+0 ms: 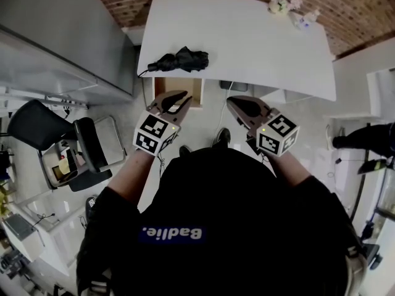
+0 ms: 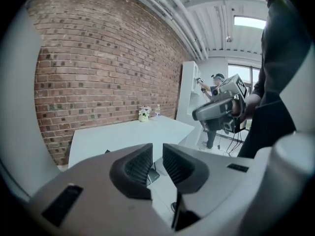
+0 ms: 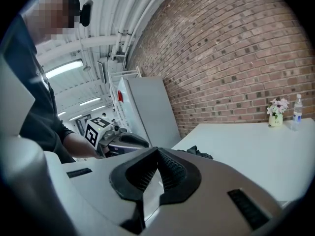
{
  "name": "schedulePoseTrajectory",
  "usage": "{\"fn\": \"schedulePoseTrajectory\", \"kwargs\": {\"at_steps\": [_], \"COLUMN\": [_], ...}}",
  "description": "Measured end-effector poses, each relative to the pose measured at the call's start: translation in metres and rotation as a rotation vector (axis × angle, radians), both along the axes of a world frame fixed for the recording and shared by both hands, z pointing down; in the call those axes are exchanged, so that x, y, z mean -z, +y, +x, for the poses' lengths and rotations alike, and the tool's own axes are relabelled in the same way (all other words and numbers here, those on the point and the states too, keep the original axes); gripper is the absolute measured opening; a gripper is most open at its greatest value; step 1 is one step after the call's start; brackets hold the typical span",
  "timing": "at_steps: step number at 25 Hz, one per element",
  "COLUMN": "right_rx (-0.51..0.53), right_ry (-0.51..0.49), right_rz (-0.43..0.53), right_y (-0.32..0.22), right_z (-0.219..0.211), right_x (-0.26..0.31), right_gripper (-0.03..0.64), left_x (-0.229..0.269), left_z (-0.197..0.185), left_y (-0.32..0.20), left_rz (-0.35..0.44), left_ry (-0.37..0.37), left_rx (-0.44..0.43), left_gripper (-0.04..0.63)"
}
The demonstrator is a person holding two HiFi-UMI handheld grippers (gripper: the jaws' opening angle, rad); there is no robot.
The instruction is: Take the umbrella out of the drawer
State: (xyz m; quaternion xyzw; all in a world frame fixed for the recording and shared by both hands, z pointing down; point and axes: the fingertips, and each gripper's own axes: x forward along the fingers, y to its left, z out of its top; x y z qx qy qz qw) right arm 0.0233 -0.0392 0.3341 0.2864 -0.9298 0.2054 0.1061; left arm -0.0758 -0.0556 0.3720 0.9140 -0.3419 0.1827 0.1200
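A folded black umbrella (image 1: 180,59) lies on the white table (image 1: 247,42), at its near left edge; the right gripper view shows the umbrella (image 3: 198,152) as a dark bundle on the table's rim. Just under it a drawer (image 1: 192,92) with a wooden inside stands pulled out, and nothing shows in the part I see. My left gripper (image 1: 184,96) hangs in front of the drawer, below the umbrella, its jaws a narrow slit apart with nothing between them (image 2: 157,150). My right gripper (image 1: 229,101) is held beside it, shut and holding nothing (image 3: 157,151).
A black office chair (image 1: 62,137) stands on the left by a grey cabinet (image 1: 62,29). A small flower vase (image 1: 281,4) and a water bottle (image 1: 303,20) sit at the table's far right corner, near the brick wall. Another person (image 1: 364,137) stands far right.
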Motion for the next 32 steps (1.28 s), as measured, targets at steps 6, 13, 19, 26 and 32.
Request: {"fn": "schedulePoseTrajectory", "kwargs": {"at_steps": [6, 13, 19, 26, 32], "right_rx": [0.007, 0.016, 0.031, 0.042, 0.036], "right_ry": [-0.026, -0.036, -0.038, -0.045, -0.046], "right_rz": [-0.003, -0.008, -0.02, -0.005, -0.007], "right_y": [-0.001, 0.005, 0.013, 0.019, 0.024], "right_z": [-0.008, -0.015, -0.02, -0.023, -0.022], "right_x": [0.006, 0.007, 0.003, 0.007, 0.007], "right_gripper": [0.028, 0.029, 0.028, 0.028, 0.028], "left_x": [0.034, 0.05, 0.059, 0.063, 0.061], "left_z": [0.011, 0.008, 0.007, 0.008, 0.006], "left_y": [0.009, 0.024, 0.037, 0.046, 0.051], "left_rz": [-0.022, -0.023, -0.031, -0.024, -0.029], "left_ry": [0.159, 0.239, 0.302, 0.321, 0.329], "left_rx": [0.028, 0.058, 0.062, 0.061, 0.065], "left_gripper": [0.029, 0.005, 0.002, 0.002, 0.002]}}
